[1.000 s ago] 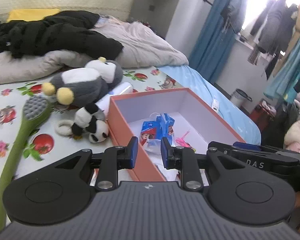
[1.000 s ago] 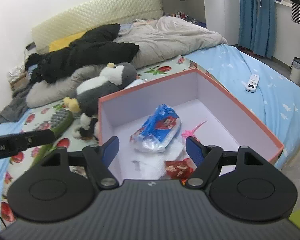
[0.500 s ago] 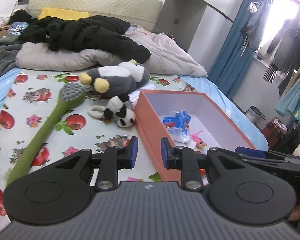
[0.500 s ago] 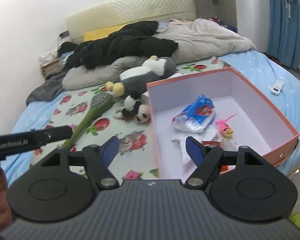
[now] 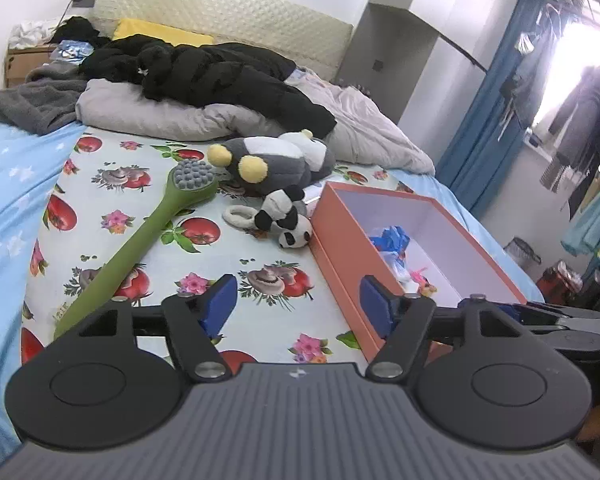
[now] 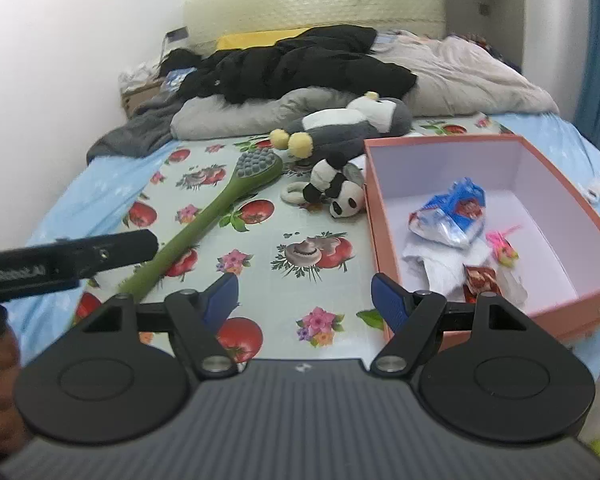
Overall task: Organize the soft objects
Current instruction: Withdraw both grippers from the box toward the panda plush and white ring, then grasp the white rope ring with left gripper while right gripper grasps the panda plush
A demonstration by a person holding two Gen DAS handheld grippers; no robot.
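Note:
A grey penguin plush [image 5: 278, 160] [image 6: 352, 128] lies on the flowered sheet. A small panda plush [image 5: 286, 220] [image 6: 338, 192] with a white ring lies against the left wall of the orange box [image 5: 340, 256] [image 6: 374, 216]. The box holds a blue tissue pack [image 6: 450, 212], a pink toy [image 6: 502, 246] and white cloth. My left gripper [image 5: 298, 308] is open and empty, low over the sheet near the box's front corner. My right gripper [image 6: 304, 300] is open and empty, above the sheet left of the box.
A green long-handled brush [image 5: 148, 232] [image 6: 204, 224] lies diagonally on the sheet. Black jacket [image 5: 220, 76], grey pillow and beige duvet pile up at the headboard. A white remote [image 6: 594, 190] lies on the blue sheet right of the box. The left tool's body [image 6: 60, 260] crosses the right wrist view.
Both grippers pulled back from over the box toward the bed's foot, so more of the sheet shows. The left gripper's jaws went from nearly shut to wide open.

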